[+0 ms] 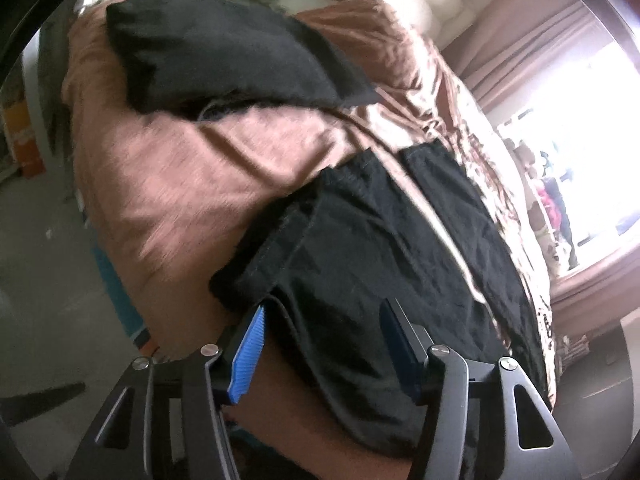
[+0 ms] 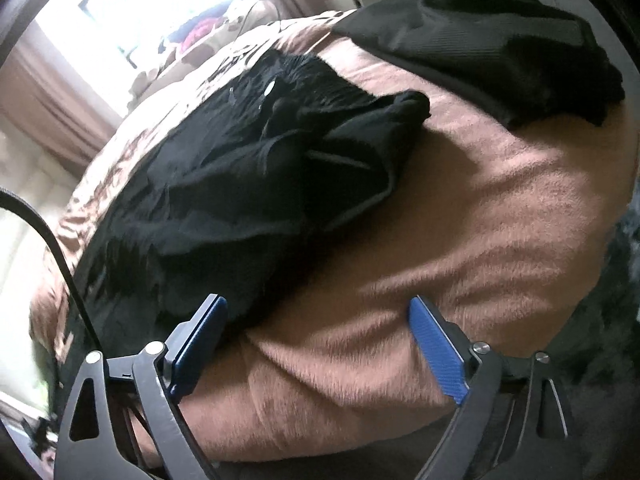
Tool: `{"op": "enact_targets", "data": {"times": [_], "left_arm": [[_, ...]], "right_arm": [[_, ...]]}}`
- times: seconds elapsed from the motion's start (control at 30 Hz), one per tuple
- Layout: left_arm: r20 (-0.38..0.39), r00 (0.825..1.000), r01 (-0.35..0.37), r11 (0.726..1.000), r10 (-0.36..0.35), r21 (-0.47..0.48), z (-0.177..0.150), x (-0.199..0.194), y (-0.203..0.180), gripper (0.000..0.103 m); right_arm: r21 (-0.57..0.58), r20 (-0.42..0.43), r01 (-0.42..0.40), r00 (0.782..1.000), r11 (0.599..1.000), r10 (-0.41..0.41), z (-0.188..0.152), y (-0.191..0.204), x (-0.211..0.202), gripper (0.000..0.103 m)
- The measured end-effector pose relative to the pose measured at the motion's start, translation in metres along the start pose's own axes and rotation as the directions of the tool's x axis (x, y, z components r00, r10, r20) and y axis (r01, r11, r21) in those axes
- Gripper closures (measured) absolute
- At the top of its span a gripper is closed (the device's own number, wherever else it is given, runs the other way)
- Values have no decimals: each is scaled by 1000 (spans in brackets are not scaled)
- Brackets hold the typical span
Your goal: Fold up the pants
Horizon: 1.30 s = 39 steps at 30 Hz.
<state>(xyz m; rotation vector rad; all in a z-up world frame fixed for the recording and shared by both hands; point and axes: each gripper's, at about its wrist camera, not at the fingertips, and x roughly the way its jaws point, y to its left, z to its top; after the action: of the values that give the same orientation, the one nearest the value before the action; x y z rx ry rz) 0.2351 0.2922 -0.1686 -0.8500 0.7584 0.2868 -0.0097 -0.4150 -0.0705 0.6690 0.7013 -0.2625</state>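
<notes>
Two tools (image 1: 322, 312) (image 2: 316, 312) – one pants (image 1: 380, 240), one blanket (image 1: 180, 180)

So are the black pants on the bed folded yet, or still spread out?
Not folded. The pants lie loosely rumpled on the brown blanket, waist bunched, legs side by side in the left view.

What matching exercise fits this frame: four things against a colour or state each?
Things:
1. pants
2. blanket
3. left gripper
4. curtain

Colour or state:
A. pink-brown, hanging by the bright window
B. black, spread rumpled on the bed
C. open, blue pads, black cloth in view between the fingers
D. fuzzy brown, covering the bed

Pairs: 1-B, 2-D, 3-C, 4-A
</notes>
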Motion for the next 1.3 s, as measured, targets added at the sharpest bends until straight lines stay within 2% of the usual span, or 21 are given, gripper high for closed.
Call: {"op": "enact_targets", "data": {"times": [0.1,0.23,0.4,0.5,0.57,0.67,0.7,0.73,0.77,0.83,0.93,1.03,1.17,1.2,1.3], "left_arm": [[1,1000,4,1000,-4,-9,5,5,4,52],[15,1000,20,1000,-20,-9,3,1,4,52],[-34,998,59,997,-61,-50,-9,8,11,52],[-36,997,64,997,-66,-37,-9,14,11,52],[-27,997,74,995,-76,-66,-4,18,16,58],[-12,997,72,993,-73,-93,3,14,20,65],[-5,998,58,994,-59,-89,4,11,21,69],[-2,999,53,995,-54,-86,5,9,22,78],[-1,999,54,995,-54,-87,5,8,23,85],[2,998,62,994,-62,-94,6,4,26,89],[22,997,81,992,-79,-96,8,-4,26,95],[43,993,109,990,-106,-93,15,-12,19,97],[61,993,101,994,-99,-42,25,-16,1,97],[52,995,81,996,-79,-29,27,-14,-3,97],[37,996,76,997,-76,-19,27,-6,-8,97]], "right_arm": [[35,7,-26,1000,999,25,8,-5,1,16],[64,20,-61,998,996,59,22,-11,8,16],[91,13,-86,996,992,85,41,-12,25,16],[95,9,-99,995,991,99,51,-12,38,16],[96,15,-102,995,990,101,57,-13,42,16],[117,25,-133,991,984,131,59,-16,44,36],[129,29,-170,985,977,168,60,-19,43,51],[136,32,-199,980,971,196,60,-21,41,64],[140,36,-219,976,966,216,59,-23,39,68],[127,52,-240,971,962,235,61,-24,34,82],[110,66,-247,968,963,241,65,-23,24,94],[111,90,-254,965,961,244,69,-21,13,99],[120,110,-298,952,947,285,75,-19,2,99],[105,107,-296,952,949,285,75,-17,1,99],[96,82,-287,957,953,280,74,-17,10,99]]}}
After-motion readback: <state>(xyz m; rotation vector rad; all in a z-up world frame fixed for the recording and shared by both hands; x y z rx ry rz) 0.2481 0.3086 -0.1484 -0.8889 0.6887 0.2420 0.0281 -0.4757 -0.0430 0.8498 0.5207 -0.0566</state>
